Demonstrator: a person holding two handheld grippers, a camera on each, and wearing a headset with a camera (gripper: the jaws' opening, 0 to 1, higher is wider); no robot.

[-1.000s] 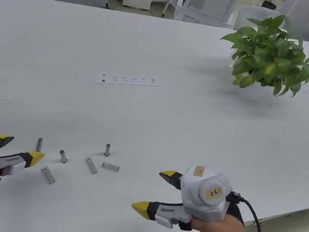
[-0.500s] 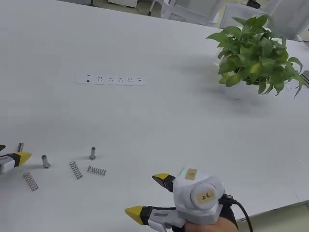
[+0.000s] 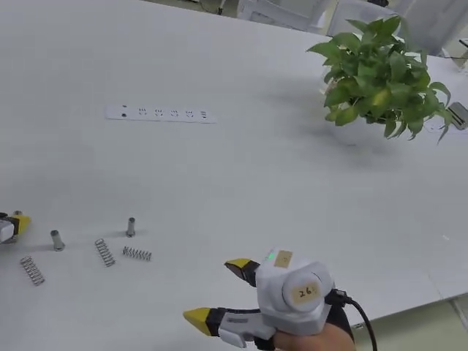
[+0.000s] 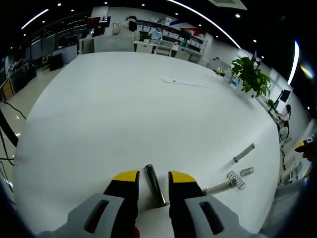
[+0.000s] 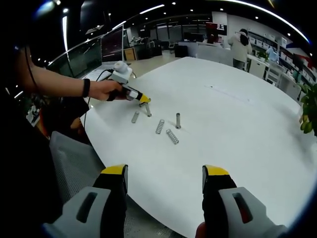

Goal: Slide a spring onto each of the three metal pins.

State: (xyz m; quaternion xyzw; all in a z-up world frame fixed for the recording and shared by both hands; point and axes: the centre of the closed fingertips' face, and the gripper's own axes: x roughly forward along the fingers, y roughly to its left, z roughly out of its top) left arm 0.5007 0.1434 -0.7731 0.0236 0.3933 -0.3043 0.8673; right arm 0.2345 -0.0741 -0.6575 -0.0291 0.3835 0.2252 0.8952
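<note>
Three springs (image 3: 104,251) are scattered on the wide white surface (image 3: 241,183) beside two upright pins (image 3: 57,240). A third pin (image 4: 155,184) is framed by the narrowed jaws of the left gripper (image 4: 154,176); contact cannot be told. The right gripper (image 3: 217,291) is held wide near the surface's edge. A power strip (image 3: 159,113) and potted plant (image 3: 376,69) are set farther back, with a lit office (image 5: 198,29) beyond.

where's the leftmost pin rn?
In the left gripper view the pin sits between the open jaws of the left gripper, near the table's edge; a spring lies nearest, to its right.
</note>
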